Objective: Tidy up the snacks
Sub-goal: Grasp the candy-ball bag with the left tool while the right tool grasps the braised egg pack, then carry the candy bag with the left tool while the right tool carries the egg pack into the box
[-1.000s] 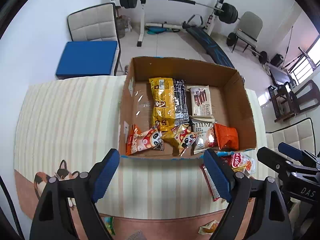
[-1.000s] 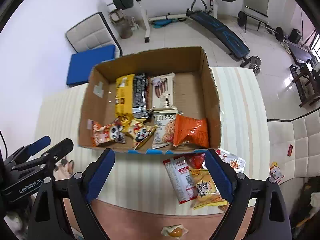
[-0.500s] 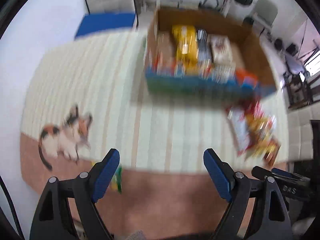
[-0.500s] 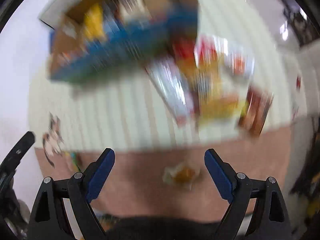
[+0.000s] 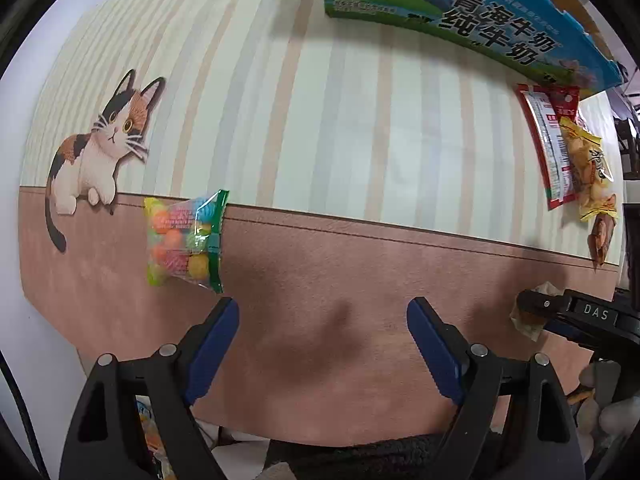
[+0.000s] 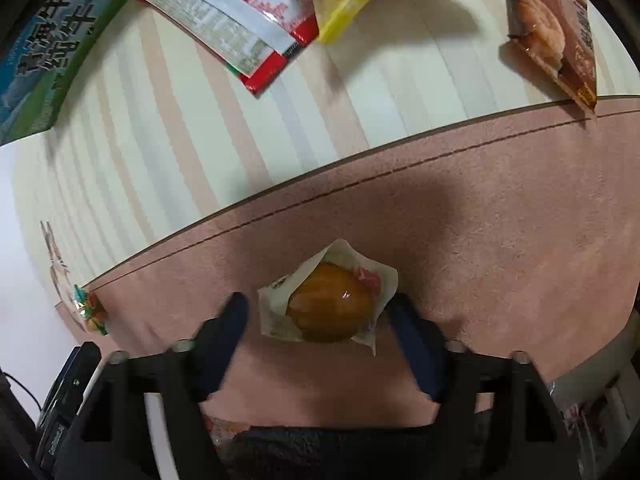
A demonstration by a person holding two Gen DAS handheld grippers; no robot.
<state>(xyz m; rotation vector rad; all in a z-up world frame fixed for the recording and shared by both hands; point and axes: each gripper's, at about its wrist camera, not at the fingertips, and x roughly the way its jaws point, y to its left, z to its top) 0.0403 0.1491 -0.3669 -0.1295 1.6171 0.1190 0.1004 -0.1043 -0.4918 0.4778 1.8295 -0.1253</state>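
Several snacks remain on the worktop. Right gripper [image 6: 318, 316] jaws are closing around the wrapped bun [image 6: 330, 307], not yet pinching; left gripper [image 5: 323, 322] jaws gape empty just below the candy bag [image 5: 185, 237].

The right gripper [image 6: 318, 314] points down at the counter [image 6: 500, 208], its jaws closing around a clear-wrapped brown bun [image 6: 330, 306]; the right jaw meets the wrapper's edge, the left stands just clear.

Wrapped brown bun [image 6: 330, 307] lies flat on the pink mat [image 6: 500, 200]
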